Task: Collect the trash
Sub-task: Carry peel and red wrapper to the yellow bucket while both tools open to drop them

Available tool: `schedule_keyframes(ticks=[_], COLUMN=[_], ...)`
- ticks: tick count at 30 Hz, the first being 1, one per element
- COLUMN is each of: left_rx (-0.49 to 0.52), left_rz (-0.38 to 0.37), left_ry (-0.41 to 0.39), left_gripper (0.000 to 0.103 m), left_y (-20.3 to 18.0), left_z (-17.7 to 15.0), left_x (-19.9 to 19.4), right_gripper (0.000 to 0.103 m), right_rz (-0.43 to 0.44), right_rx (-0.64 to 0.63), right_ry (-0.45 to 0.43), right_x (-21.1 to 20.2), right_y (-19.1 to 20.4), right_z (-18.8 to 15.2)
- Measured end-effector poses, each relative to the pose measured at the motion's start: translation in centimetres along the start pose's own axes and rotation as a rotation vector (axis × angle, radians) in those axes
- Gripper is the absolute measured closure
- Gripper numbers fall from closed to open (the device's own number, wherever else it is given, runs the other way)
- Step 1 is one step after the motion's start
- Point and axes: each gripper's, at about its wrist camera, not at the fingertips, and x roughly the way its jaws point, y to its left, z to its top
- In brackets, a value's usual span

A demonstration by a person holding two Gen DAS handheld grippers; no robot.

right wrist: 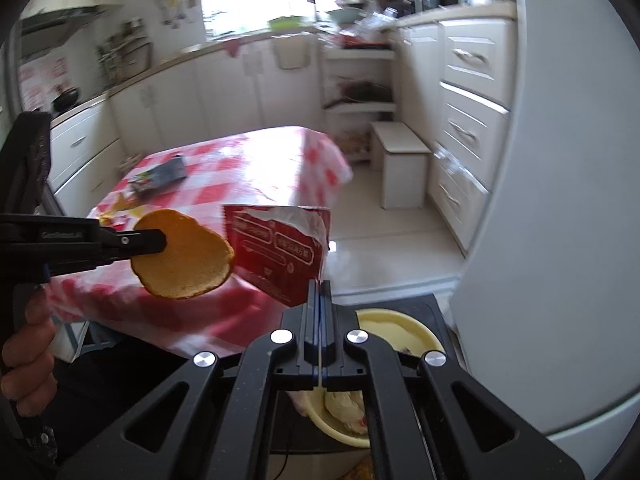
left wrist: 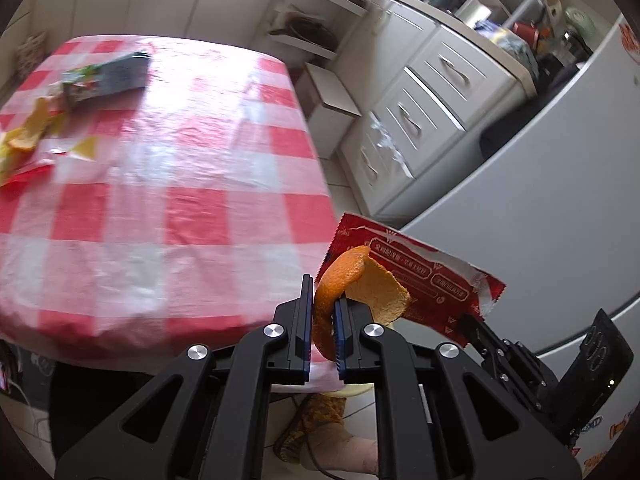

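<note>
My left gripper [left wrist: 325,316] is shut on a piece of orange peel [left wrist: 360,292], held in the air off the table's near right corner; the peel also shows in the right wrist view [right wrist: 184,256]. My right gripper [right wrist: 320,300] is shut on a torn red wrapper [right wrist: 280,248], also seen in the left wrist view [left wrist: 420,272], beside the peel. A yellow bowl [right wrist: 400,328] with trash in it sits below on a black stand. More trash lies on the table: a grey carton [left wrist: 108,76], orange peels [left wrist: 32,128] and yellow-red wrappers [left wrist: 24,164].
The table with a red-white checked cloth [left wrist: 180,208] fills the left. White drawers [left wrist: 424,100] and a fridge [left wrist: 540,208] stand to the right. A white step stool [right wrist: 400,160] stands on the floor. A slippered foot [left wrist: 316,432] is below.
</note>
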Motion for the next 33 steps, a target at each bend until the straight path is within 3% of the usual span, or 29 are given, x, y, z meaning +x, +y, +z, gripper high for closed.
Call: schedule_keyframes(ticks=[9,19,29,31,32,33], left_rx=[0.095,0.162,0.220,0.244,0.254,0.266], left_rz=[-0.009,-0.006,0.072,0.098,0.105,0.115], left_ry=[0.059,0.152,0.167,0.160,0.154,0.144], left_gripper=[0.095,0.095,0.094,0.088,0.085,0.078], left_y=[-5.3,-8.7,-10.3,-10.6,-10.7,-10.9], left_z=[-1.4,-4.2,-5.3,-5.3,-5.4,-5.4], left_x=[4.3,9.3,12.6,12.8,12.8,12.6], right_gripper=[0.102,0.102,0.102,0.102,0.099,0.084], right_rz=[-0.070,-0.110,-0.103,-0.113,-0.114,-0.112], right_rx=[0.109,0.222,0.277,0.295,0.304,0.316], right_ry=[0.085,0.147,0.209,0.235,0.242,0.248], right_x=[1.0,1.0,3.2,3.8,3.9,4.0], right_y=[-3.3,-6.8,-7.9,-8.4,-8.5,-8.7], right_z=[-1.3,-3.4,-4.5,-4.6,-4.7,-4.8])
